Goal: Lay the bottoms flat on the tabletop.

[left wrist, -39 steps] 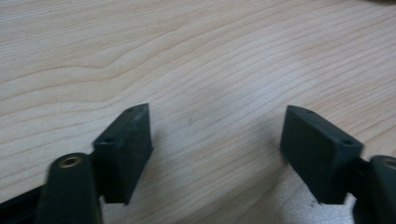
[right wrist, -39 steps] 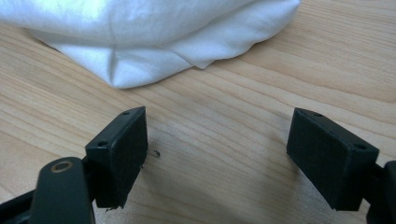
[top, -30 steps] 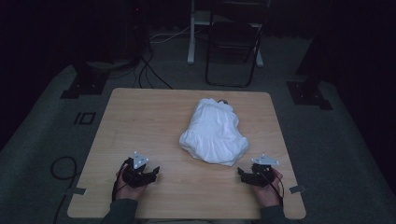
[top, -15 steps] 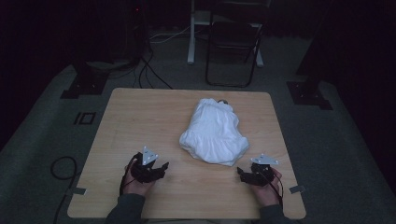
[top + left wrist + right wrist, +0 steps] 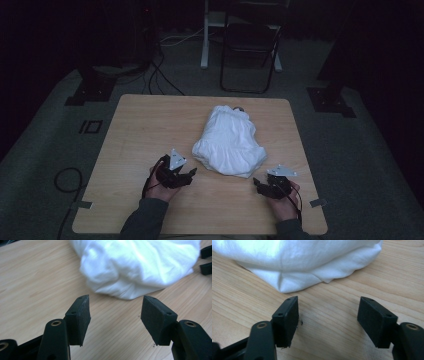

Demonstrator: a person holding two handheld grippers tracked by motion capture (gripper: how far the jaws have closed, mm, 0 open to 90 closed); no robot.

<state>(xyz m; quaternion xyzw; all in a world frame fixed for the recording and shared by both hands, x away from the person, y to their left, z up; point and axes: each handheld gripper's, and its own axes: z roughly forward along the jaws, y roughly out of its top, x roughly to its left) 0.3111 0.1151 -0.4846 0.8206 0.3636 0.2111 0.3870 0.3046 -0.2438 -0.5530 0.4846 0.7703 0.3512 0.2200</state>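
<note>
A pale wooden counter (image 5: 150, 130) with a fine straight grain stands in a dim room on grey carpet, with a black folding chair (image 5: 248, 45) beyond its far edge, dark stand feet off its far corners and cables (image 5: 160, 75) trailing on the floor. A crumpled white cloth (image 5: 230, 142) lies bunched right of the counter's centre, reaching from near the far edge toward the near edge. The left tongs (image 5: 186, 176) sit just beside the cloth's near-left end, jaws apart and empty over bare wood, having just closed a little. The right tongs (image 5: 259, 184) rest near the near-right corner, just short of the cloth's near hem, jaws apart with nothing between them, having just been narrowing.
</note>
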